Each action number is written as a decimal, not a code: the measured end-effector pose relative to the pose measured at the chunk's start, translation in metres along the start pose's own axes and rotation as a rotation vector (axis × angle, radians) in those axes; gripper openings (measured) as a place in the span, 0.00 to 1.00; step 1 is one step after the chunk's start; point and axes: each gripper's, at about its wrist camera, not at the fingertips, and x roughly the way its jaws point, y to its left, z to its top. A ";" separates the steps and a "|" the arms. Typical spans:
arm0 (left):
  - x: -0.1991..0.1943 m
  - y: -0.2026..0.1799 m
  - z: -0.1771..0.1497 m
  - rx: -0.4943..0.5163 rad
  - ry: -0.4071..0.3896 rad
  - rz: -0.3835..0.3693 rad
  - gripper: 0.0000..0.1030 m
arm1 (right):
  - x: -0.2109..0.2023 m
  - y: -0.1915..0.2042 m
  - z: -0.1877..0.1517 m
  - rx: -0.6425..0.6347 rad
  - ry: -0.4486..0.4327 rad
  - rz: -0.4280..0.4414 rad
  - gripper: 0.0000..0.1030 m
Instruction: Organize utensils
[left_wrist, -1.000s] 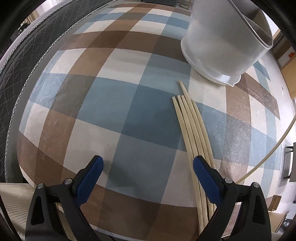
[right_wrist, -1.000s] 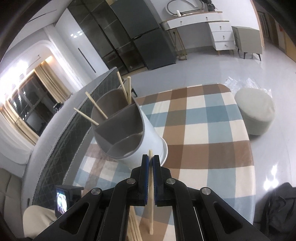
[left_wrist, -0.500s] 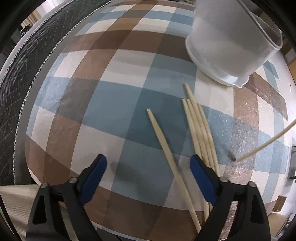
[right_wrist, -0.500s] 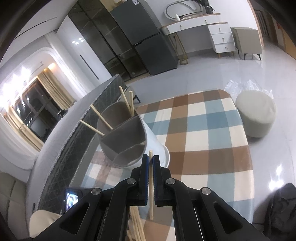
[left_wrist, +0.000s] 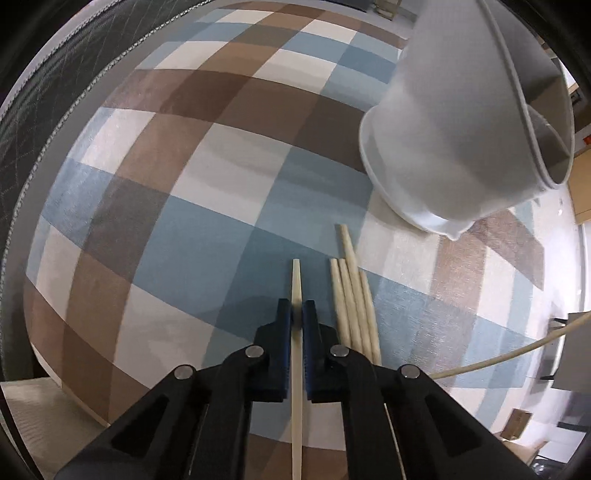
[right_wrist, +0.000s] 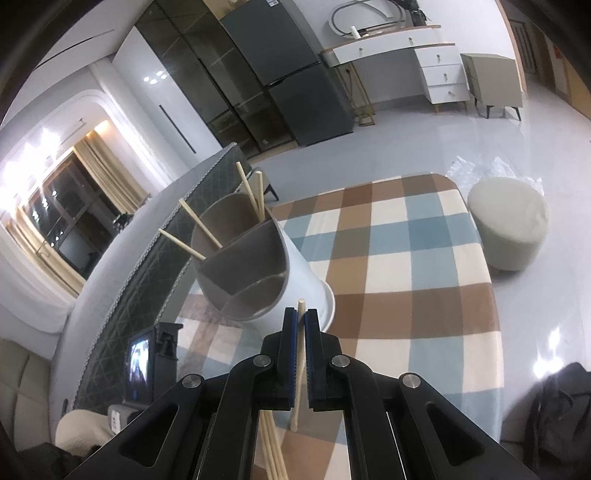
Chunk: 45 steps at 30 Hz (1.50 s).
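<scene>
My left gripper (left_wrist: 296, 314) is shut on one pale chopstick (left_wrist: 296, 280) low over the checked tablecloth (left_wrist: 207, 206). Several loose chopsticks (left_wrist: 352, 295) lie just right of it. The white utensil holder (left_wrist: 454, 122) stands at the upper right. My right gripper (right_wrist: 301, 320) is shut on another chopstick (right_wrist: 301, 314), held above the table just short of the holder (right_wrist: 258, 273). The holder has grey compartments, and several chopsticks (right_wrist: 251, 192) stand in its far one. The right gripper's chopstick also shows at the right edge of the left wrist view (left_wrist: 517, 354).
A dark quilted sofa edge (left_wrist: 33, 92) borders the table on the left. A round pale stool (right_wrist: 508, 221) stands on the floor beyond the table. A small screen device (right_wrist: 142, 363) sits at the table's left edge. Loose chopsticks (right_wrist: 271, 443) lie under my right gripper.
My left gripper has closed on one chopstick that lay apart from the bundle. My right gripper has kept its chopstick and risen slightly, with the holder now closer below it.
</scene>
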 end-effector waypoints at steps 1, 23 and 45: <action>-0.005 0.000 -0.002 0.000 -0.014 -0.018 0.01 | -0.001 0.002 -0.002 -0.005 -0.002 -0.005 0.03; -0.126 0.004 -0.052 0.267 -0.472 -0.213 0.01 | -0.057 0.043 -0.050 -0.089 -0.174 -0.151 0.03; -0.141 0.016 -0.030 0.323 -0.371 -0.359 0.00 | -0.069 0.049 -0.046 -0.069 -0.224 -0.176 0.03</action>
